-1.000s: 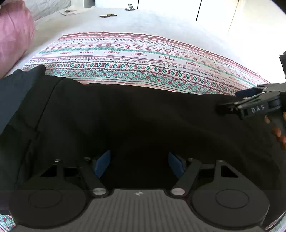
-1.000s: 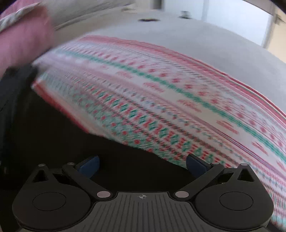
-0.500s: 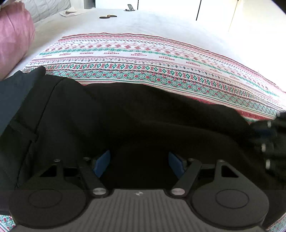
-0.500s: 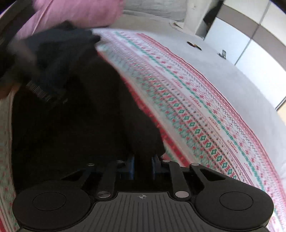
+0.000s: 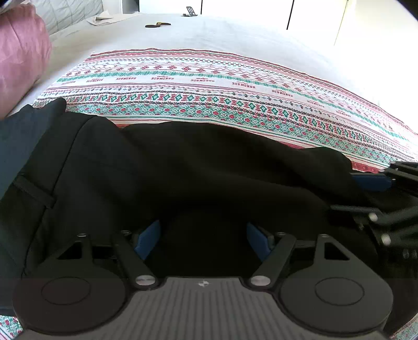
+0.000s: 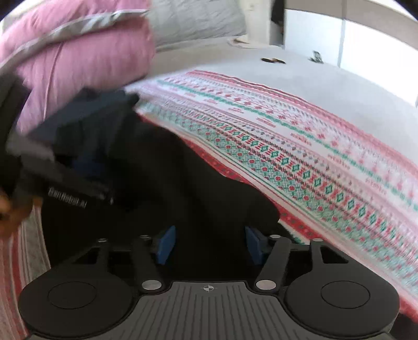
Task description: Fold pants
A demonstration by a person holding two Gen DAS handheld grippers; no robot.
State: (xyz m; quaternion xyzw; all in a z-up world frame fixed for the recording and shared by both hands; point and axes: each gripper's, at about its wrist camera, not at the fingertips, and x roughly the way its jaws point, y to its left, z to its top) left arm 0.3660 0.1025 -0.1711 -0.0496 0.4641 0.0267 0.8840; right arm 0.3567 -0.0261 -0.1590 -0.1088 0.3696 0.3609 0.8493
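Observation:
Black pants [image 5: 209, 170] lie across a patterned cloth [image 5: 209, 104] on the bed. My left gripper [image 5: 203, 235] hovers low over their middle, its blue pads wide apart and open, with dark fabric under them. At the right edge of the left wrist view my right gripper [image 5: 365, 194] sits at the pants' rounded right end. In the right wrist view the right gripper [image 6: 210, 243] has its jaws opening. Black pants fabric [image 6: 183, 196] lies between the pads, which do not press on it. The left tool's black body [image 6: 68, 198] shows blurred at the left.
A pink pillow [image 6: 78, 60] lies at the far left of the bed. A dark navy garment [image 5: 23, 136] sits by the pants' left end. Small dark items [image 5: 157, 25] rest far back on the grey bedspread. A hand [image 6: 7, 211] shows at the left edge.
The right gripper shut on the pants' right end, swung toward the left gripper, and its jaws have parted again. The pants' right end now sits bunched and rounded. The left gripper stayed put.

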